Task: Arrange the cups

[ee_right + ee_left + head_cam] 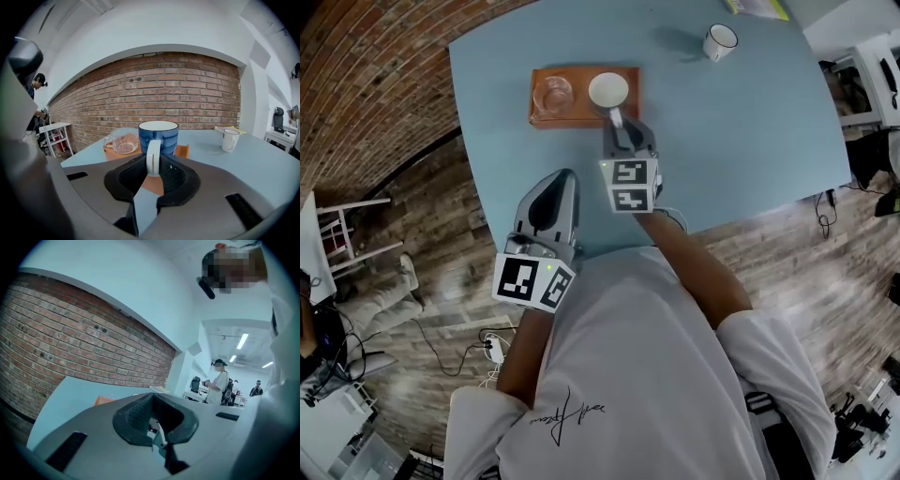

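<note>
The right tool pinches the white handle of the blue mug, its jaws pressed onto the two flat sides of the loop with nothing else between them. The mug stands upright on the right half of the brown tray, just beside a glass cup on the tray's left half. Whether its base has left the tray cannot be told. It looks like glazed ceramic: stiff, fairly heavy for its size, slick and liable to chip. Held this way, it will probably hang its whole weight off the handle and want to swing or tip forward around the pinch. The handle is the sensible hold, best taken deep between the pads. Here it appears to sit toward their front, so a slow, level carry seems wise, with care not to knock the glass cup, the more fragile neighbour. The left tool is pressed together on nothing and hangs over the near edge of the tabletop, well apart from the tray. A white cup stands alone toward the far right of the tabletop.
</note>
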